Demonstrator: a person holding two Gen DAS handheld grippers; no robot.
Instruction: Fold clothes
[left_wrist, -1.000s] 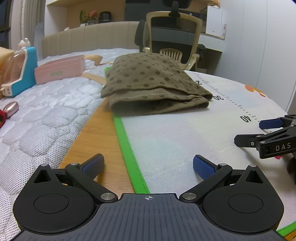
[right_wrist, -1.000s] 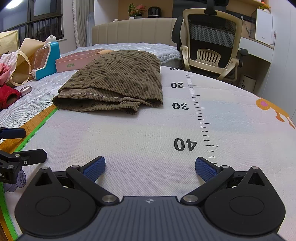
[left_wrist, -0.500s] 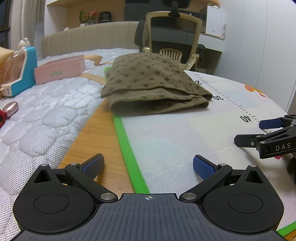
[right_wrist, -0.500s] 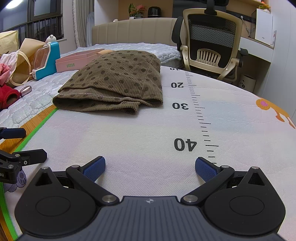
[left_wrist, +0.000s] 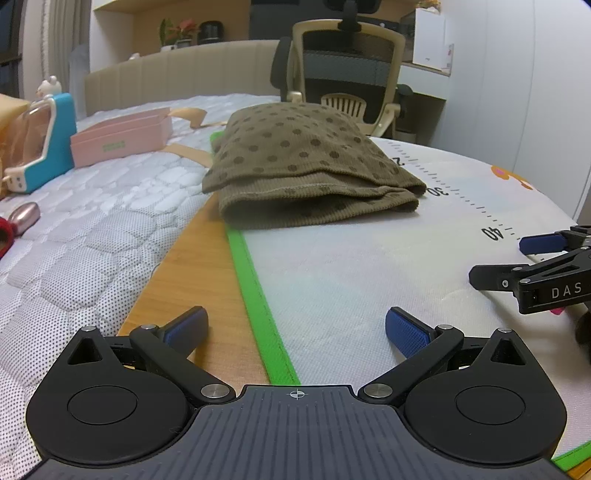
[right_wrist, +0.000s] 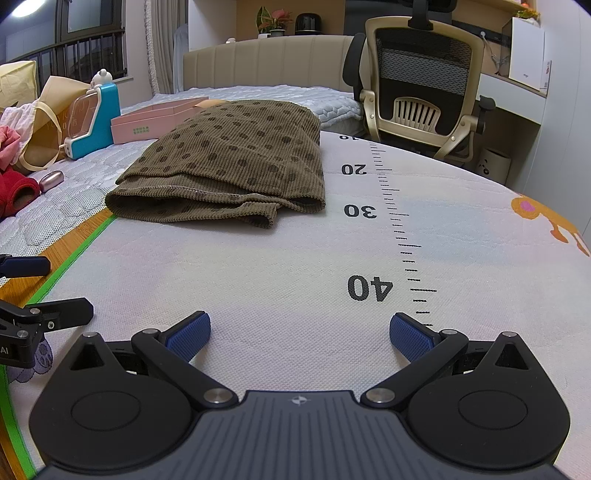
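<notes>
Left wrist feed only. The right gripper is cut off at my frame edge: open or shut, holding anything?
Observer: Right gripper is open with nothing between its pads, only bare mat below.
Operator: Does the garment's right edge reach the ruler?
Observer: No. The folded brown garment stops left of the tick line, and the 20 mark is fully uncovered.
Operator: Any more clothes around?
Observer: Pink and white fabric sits in a paper bag far left on the bed, with a red item beside it.
</notes>
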